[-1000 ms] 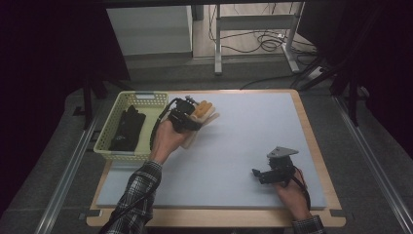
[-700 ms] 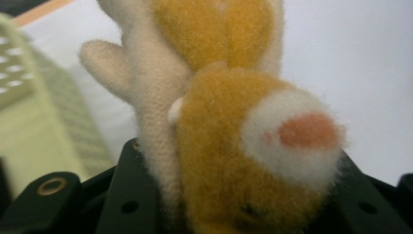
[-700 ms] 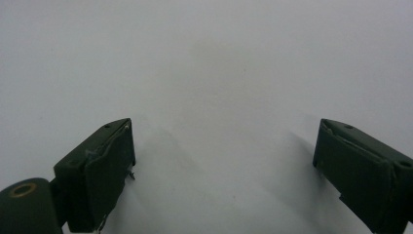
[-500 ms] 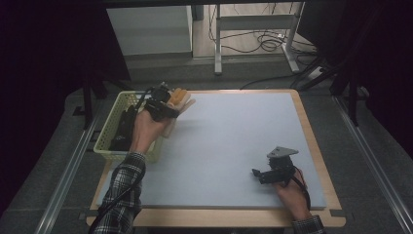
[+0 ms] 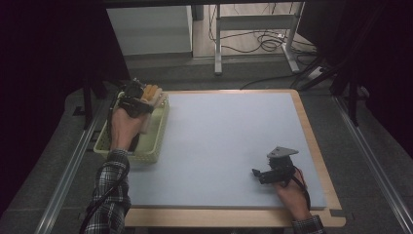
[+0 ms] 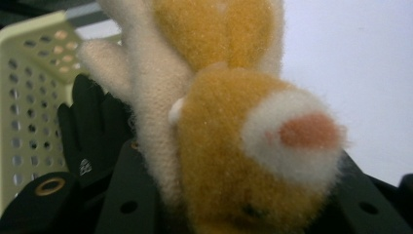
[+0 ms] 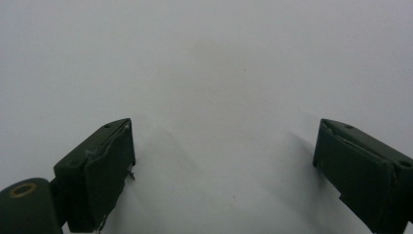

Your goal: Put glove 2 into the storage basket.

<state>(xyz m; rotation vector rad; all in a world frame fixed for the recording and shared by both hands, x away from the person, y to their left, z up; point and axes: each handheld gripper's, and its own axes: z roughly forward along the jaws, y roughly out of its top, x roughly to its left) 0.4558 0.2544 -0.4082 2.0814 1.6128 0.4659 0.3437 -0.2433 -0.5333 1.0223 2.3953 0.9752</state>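
Plush toy (image 6: 234, 146) clamped in left gripper (image 5: 139, 100), held above far end of basket (image 5: 146, 153), w/ a black glove (image 6: 92, 131) inside. Right gripper (image 5: 265, 173), well right of basket, jaws spread, nothing between, on blue mat (image 5: 219, 146).

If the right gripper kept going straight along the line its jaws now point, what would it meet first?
Probably nothing but bare mat: the right gripper, jaws open and empty, points across the pale blue table mat, and its own view shows only that surface ahead. Depth is unclear; angled down, its jaw tips would likely touch the mat first.
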